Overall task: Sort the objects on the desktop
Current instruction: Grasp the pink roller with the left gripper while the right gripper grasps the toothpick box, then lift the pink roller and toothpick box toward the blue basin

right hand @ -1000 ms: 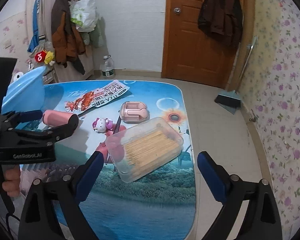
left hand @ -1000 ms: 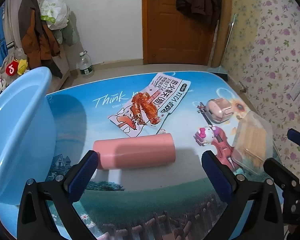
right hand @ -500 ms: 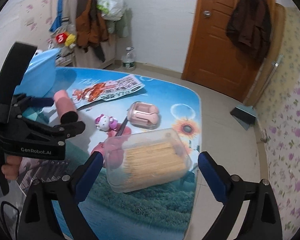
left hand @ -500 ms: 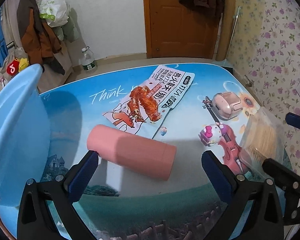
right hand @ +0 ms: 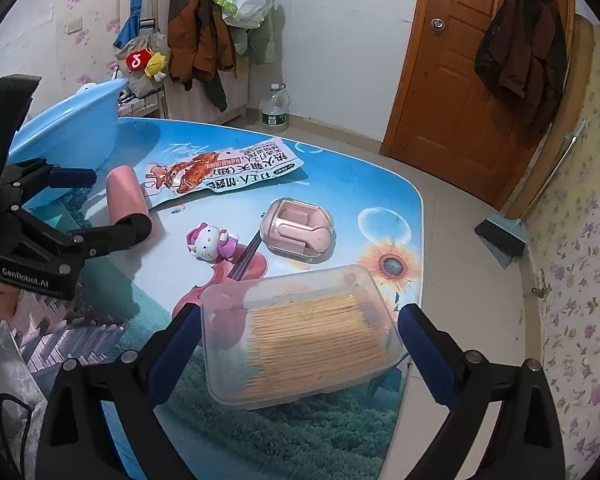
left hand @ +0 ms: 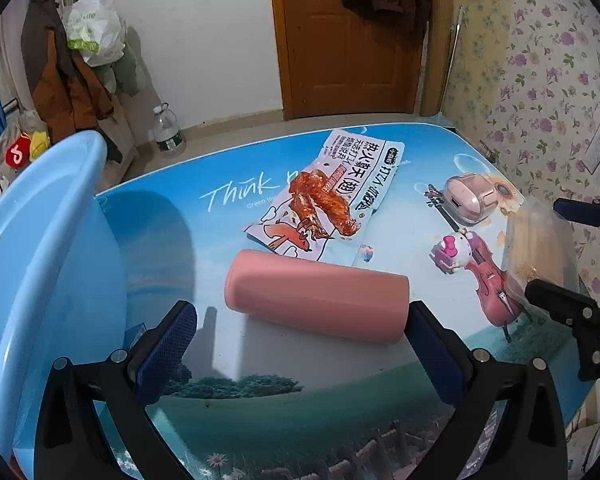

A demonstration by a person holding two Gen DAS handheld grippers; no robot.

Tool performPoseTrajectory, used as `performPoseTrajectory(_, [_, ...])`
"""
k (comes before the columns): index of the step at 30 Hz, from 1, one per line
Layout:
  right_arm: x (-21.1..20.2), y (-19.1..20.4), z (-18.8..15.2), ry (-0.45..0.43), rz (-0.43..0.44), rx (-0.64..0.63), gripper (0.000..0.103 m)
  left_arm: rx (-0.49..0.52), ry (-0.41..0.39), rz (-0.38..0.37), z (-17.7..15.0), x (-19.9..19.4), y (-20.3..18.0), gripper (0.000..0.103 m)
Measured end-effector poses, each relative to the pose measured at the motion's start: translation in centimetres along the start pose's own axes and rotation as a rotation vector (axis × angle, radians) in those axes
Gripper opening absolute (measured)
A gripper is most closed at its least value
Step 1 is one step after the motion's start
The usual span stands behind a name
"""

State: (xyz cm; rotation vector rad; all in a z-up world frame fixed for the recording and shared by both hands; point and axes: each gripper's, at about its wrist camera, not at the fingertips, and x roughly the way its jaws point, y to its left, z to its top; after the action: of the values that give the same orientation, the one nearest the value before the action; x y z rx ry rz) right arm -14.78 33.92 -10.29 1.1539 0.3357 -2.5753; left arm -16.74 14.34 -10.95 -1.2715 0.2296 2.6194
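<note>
1. The pink cylinder (left hand: 317, 297) lies on its side on the desk (left hand: 284, 412), just ahead of the wide-open left hand-held gripper (left hand: 302, 350). It looks smooth, stiff and probably light, and it may well roll; the best hold is likely across its round middle, fingers square to its long axis.
2. The clear plastic box (right hand: 300, 332) sits between the spread fingers of the right hand-held gripper (right hand: 298, 356), which is wide open and not yet pressing on it. Inside is a dense stack of thin pale sticks, toothpicks by the look of them. Its thin walls may flex, so a gentle pinch across the short sides seems right; whether the lid is latched I cannot tell.
3. The blue basin (left hand: 40, 240) stands at the desk's left edge; its inside is not visible.
4. The snack packet (left hand: 328, 196) is flat and limp. The pink earbud case (right hand: 298, 226) and the cat figurine (right hand: 210, 240) are small, hard and light.
</note>
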Motion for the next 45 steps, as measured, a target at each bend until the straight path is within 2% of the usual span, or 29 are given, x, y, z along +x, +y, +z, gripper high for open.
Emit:
performPoseTrajectory(7, [0.5,0.1,0.0,0.006,0.012,-0.028,0.099,0.042,-0.006,-0.028,0.0,0.1,-0.7,0.103])
performPoseTrajectory(10, [0.7,0.2,0.0,0.010,0.012,-0.040,0.100,0.042,-0.010,-0.022,0.0,0.3,-0.6,0.089])
performPoseTrajectory(19, [1.4,0.4,-0.3,0.024,0.026,-0.045,0.101,0.047,-0.015,-0.030,0.0,0.5,-0.6,0.089])
performPoseTrajectory(25, [1.5,0.5,-0.4,0.028,0.065,-0.052,0.101,0.049,-0.014,-0.034,-0.1,0.3,-0.5,0.088])
performPoseTrajectory(28, [1.4,0.4,-0.4,0.017,0.070,-0.042,0.096,0.046,-0.014,-0.036,-0.2,0.2,-0.5,0.088])
performPoseTrajectory(30, [1.3,0.3,-0.4,0.011,0.089,-0.029,0.096,0.046,-0.016,-0.039,-0.3,0.2,-0.5,0.088])
performPoseTrajectory(39, [0.7,1.0,-0.8,0.007,0.082,-0.030,0.095,0.053,-0.025,-0.048,-0.4,-0.1,-0.5,0.088])
performPoseTrajectory(45, [-0.1,0.8,-1.1,-0.016,0.064,0.012,0.095,0.048,-0.040,-0.051,-0.4,-0.6,-0.3,0.088])
